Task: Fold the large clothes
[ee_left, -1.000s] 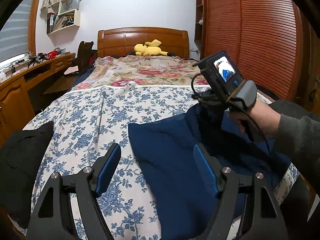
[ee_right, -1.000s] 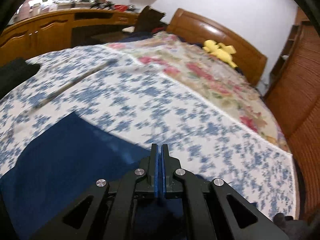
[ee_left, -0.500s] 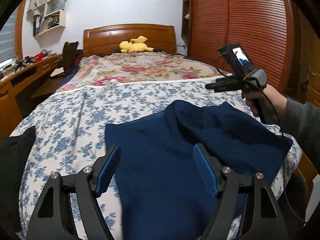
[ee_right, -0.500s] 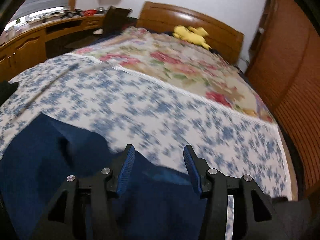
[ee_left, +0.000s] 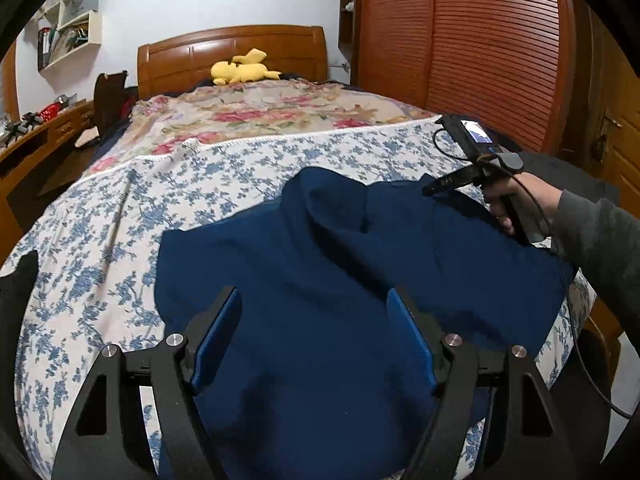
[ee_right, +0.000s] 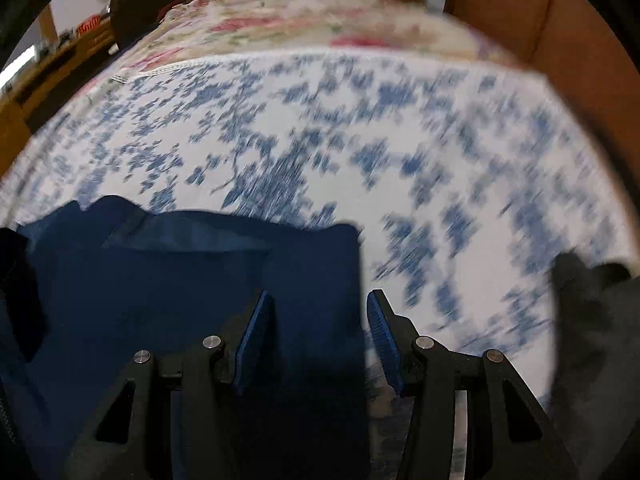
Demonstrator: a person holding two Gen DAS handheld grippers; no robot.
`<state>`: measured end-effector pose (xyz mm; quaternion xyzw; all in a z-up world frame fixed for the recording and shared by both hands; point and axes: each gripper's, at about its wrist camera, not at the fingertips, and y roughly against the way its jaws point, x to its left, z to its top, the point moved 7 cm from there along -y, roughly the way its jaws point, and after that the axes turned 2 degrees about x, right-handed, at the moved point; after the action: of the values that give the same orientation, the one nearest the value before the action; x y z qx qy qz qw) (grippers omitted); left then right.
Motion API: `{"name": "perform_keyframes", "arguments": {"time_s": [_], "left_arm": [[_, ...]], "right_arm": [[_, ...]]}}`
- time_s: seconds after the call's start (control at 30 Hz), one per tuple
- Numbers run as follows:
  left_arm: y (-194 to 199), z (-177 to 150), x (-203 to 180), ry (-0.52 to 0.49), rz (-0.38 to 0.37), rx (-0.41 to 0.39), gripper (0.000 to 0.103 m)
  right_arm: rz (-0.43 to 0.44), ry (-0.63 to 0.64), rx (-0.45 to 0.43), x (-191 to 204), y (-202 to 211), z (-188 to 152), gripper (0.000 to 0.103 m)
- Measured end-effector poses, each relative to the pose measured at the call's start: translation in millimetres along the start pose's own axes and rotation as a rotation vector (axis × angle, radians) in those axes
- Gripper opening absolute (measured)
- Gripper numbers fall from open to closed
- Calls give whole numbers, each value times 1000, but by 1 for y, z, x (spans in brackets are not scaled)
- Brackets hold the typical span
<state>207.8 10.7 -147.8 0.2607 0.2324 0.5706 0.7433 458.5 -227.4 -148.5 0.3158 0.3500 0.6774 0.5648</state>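
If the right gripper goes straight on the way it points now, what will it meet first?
Most likely the navy garment. The right gripper is open, tilted down over the garment's right edge, nothing pinched. Slightly further right it would meet the blue-flowered bedspread instead; blur makes depth uncertain.

Black angular frame on the left gripper (ee_left: 314, 338), blue ribbed pads, silver screws at the joints, same build on the right gripper (ee_right: 316, 340), small lit screen and looping black cable, hand (ee_left: 516, 200) in a grey knit sleeve (ee_left: 600, 236)
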Motion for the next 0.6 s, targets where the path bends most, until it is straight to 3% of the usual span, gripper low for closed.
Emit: {"name": "perform_keyframes", "arguments": {"time_s": [0.03, 0.1, 0.2, 0.27, 0.3, 0.37, 0.5, 0.6], "left_arm": [[-1, 0, 0, 3, -5, 2, 76], [-2, 1, 0, 11, -14, 4, 76], [-3, 0, -1, 14, -14, 7, 76], [-5, -1, -2, 9, -10, 15, 76], [-6, -1, -2, 6, -9, 18, 76], [-7, -2, -3, 0, -4, 22, 76], [-6, -2, -2, 2, -3, 20, 76], [-5, -3, 0, 2, 1, 22, 76]], "right_arm": [[31, -3, 0, 0, -1, 2, 21], [51, 23, -24, 3, 2, 7, 4], [25, 69, -147, 5, 24, 19, 3], [-67, 27, -254, -10, 48, 29, 2], [-136, -5, -267, -22, 53, 32, 2], [-242, -13, -249, -39, 52, 35, 2], [-249, -38, -188, -51, 35, 33, 4], [-267, -8, -162, -51, 30, 32, 18]]}}
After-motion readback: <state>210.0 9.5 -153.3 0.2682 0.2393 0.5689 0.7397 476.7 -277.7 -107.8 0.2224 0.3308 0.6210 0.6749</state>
